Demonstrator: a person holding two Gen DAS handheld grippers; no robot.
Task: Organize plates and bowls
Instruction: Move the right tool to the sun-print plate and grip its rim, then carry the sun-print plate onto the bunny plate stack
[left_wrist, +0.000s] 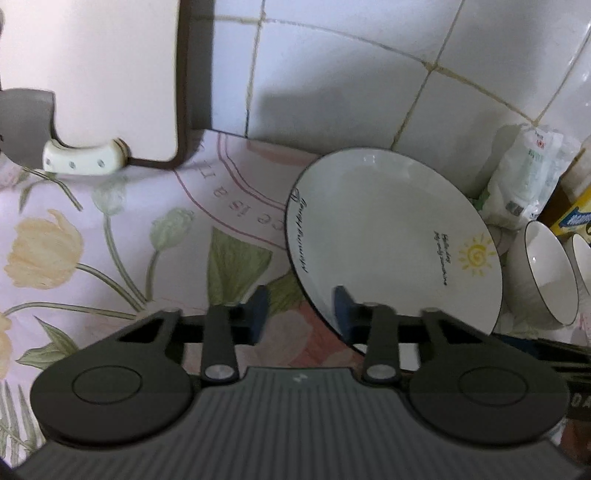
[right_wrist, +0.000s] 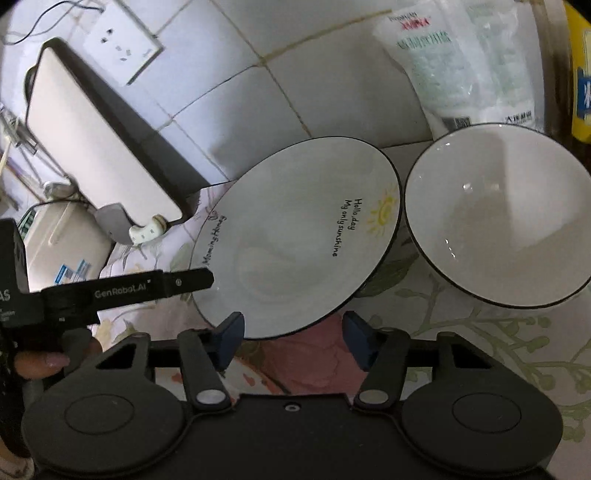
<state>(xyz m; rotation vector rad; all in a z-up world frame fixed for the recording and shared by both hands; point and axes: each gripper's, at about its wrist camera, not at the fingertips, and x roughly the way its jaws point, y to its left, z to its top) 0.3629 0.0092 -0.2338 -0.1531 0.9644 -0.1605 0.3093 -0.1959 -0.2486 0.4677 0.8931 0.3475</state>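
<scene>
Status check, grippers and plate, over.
Left gripper open, straddling plate rim. Right gripper open at plate's near edge. Bowl close beside.

Left gripper (left_wrist: 301, 314): jaws spread apart, nothing between them.
Right gripper (right_wrist: 293, 338): jaws spread apart, level, nothing gripped.

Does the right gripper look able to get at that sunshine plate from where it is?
Probably yes: the right gripper is open, the sunshine plate has its near rim between the fingers, and nothing blocks it.
</scene>
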